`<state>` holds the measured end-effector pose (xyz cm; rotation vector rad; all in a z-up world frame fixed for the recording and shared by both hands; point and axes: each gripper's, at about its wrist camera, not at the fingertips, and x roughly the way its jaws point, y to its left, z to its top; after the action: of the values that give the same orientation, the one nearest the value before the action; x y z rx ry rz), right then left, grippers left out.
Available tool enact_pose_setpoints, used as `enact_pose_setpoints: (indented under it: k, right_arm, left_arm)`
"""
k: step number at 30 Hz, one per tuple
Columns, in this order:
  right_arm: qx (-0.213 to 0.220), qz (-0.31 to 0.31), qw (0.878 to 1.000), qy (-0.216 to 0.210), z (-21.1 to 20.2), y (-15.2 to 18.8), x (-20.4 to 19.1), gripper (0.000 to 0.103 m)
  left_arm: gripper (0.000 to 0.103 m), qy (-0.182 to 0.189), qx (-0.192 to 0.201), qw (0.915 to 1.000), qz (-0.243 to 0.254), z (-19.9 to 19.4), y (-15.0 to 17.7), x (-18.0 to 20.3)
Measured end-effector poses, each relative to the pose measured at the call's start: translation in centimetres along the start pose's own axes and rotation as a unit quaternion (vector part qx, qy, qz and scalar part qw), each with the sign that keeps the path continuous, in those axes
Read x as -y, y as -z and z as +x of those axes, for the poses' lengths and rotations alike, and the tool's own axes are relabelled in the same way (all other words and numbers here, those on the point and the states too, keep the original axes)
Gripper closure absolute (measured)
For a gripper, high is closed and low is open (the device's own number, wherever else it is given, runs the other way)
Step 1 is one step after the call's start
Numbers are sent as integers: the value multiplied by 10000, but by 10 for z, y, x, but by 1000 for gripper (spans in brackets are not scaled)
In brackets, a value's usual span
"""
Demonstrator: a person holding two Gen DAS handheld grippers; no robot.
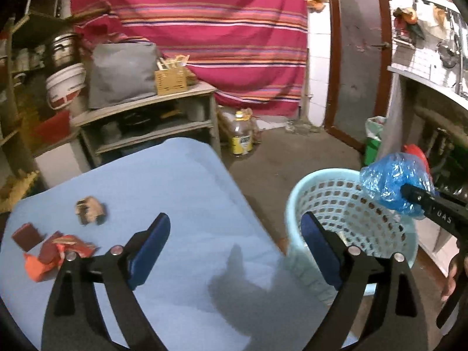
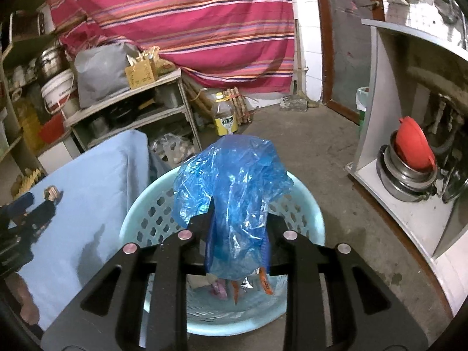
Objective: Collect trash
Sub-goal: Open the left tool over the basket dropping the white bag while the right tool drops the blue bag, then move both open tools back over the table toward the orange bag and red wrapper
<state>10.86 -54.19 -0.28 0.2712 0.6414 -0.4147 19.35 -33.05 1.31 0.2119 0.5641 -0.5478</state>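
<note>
Blue crinkly plastic bag [image 1: 393,184] shows up at the right edge of the left wrist view, pinched in the right gripper [image 1: 409,194] just over the rim of the pale blue basket [image 1: 307,196]. The left gripper [image 1: 235,237] sits at the bottom centre, fingers spread wide with nothing between them, hanging over the light blue tablecloth [image 1: 175,181]. Lower left on the cloth there's an orange wrapper [image 1: 55,256], a dark red packet [image 1: 26,235] and a small brown scrap [image 1: 90,210].

Right wrist view: the right gripper [image 2: 237,234] is clamped on the plastic bag [image 2: 231,178] dead centre, right above the basket [image 2: 310,216]. A few bits of trash [image 2: 234,288] lie at the bottom inside. The left gripper [image 2: 20,216] pokes in at the left edge
</note>
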Motion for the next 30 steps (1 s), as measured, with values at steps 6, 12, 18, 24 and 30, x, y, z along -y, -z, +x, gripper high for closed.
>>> enact_pose_setpoints:
  k: [6,12,18,24,30]
  right_arm:
    - [10,-130,9999,109,5,-3,-17,72]
    - [-25,-140,9997,194,12,-2,-24,41]
    - [-93,-124,9995,278,16,-1,-28,22]
    - [95,-30,9993,367,6,0,-39,4]
    - [298,8,9990,342,-8,2,-56,4]
  left_arm:
    - [14,-121,59,9998,-118,-11,6,-18]
    - [14,-180,95,9995,-229,-17,7,-31]
    - [14,-334,85,9989,-329,-22,11,-48]
    - [14,-544,125,9974,-447,-38,23,-73]
    - [14,-706,70,9949,-710,-59,40,-108]
